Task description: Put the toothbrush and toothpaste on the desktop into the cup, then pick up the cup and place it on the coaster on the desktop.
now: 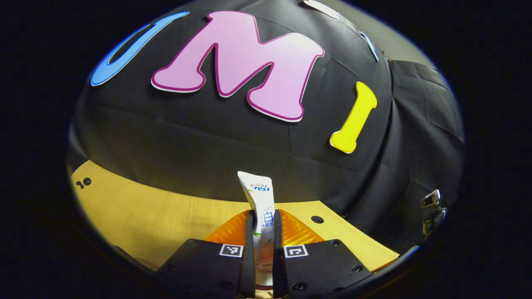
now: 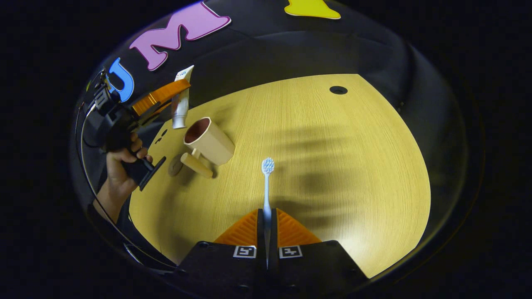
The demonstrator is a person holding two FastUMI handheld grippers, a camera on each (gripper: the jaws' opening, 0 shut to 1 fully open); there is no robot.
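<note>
My left gripper (image 1: 264, 216) is shut on a white toothpaste tube (image 1: 259, 193), held upright with its crimped end up. In the right gripper view that left gripper (image 2: 176, 94), held by a hand (image 2: 120, 166), hangs the toothpaste tube (image 2: 181, 109) cap-down just above and left of the mouth of a beige cup (image 2: 210, 141). The cup stands on the wooden desktop (image 2: 324, 158). A small round coaster (image 2: 174, 166) lies beside the cup's handle (image 2: 196, 165). My right gripper (image 2: 267, 214) is shut on the handle of a white toothbrush (image 2: 267, 182), bristle head pointing away, above the desktop.
The desktop (image 1: 137, 207) has a cable hole at the far side (image 2: 338, 89) and another hole (image 1: 317, 219) close to the black cloth wall. Metal clips (image 1: 430, 199) hang on the wall at the right. Bare wood stretches right of the toothbrush.
</note>
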